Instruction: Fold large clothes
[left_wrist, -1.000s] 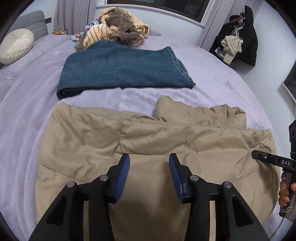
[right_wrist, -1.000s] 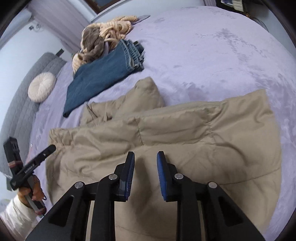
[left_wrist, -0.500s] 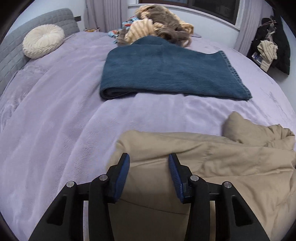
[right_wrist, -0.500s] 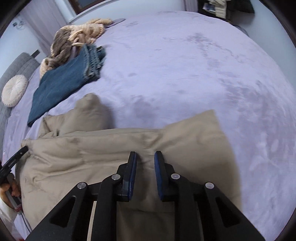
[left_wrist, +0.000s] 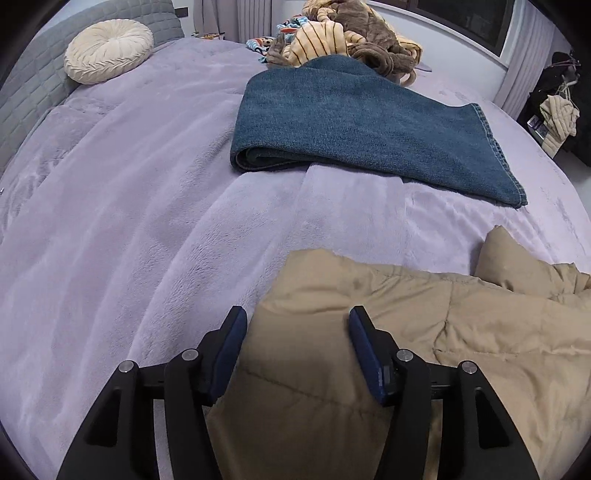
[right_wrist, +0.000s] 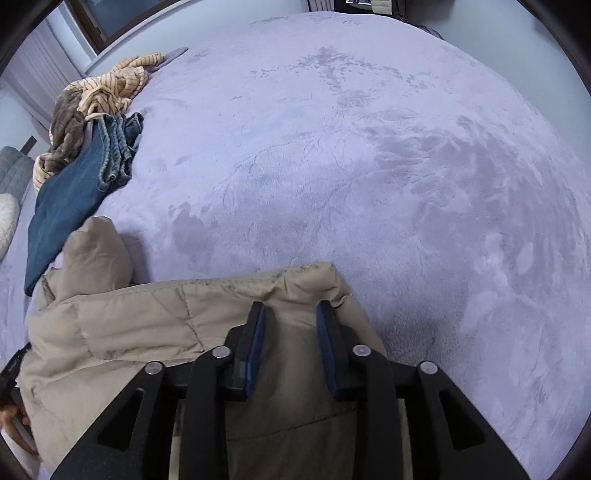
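Note:
A tan quilted jacket (left_wrist: 443, 332) lies flat on the lilac bed cover (left_wrist: 129, 221). My left gripper (left_wrist: 297, 317) points down at the jacket's near left corner. Its jaws are opening, with the corner's fabric between them and the left finger (left_wrist: 229, 343) right at the jacket's edge. In the right wrist view the jacket (right_wrist: 129, 325) ends at its right corner, where my right gripper (right_wrist: 291, 308) stands. These jaws are opening too, and puckered fabric sits between the blue pads without being pinched.
Folded blue jeans (left_wrist: 351, 122) lie beyond the jacket, with a heap of striped and brown clothes (left_wrist: 343, 33) behind them. A round cream cushion (left_wrist: 109, 50) leans on the grey headboard (left_wrist: 22, 74). Bare lilac cover (right_wrist: 369, 147) spreads to the right. A hand (right_wrist: 14, 424) shows at the left edge.
Both grippers slid apart from the jacket's middle, the left to its left corner, the right to its right corner. Both sets of jaws now stand wider.

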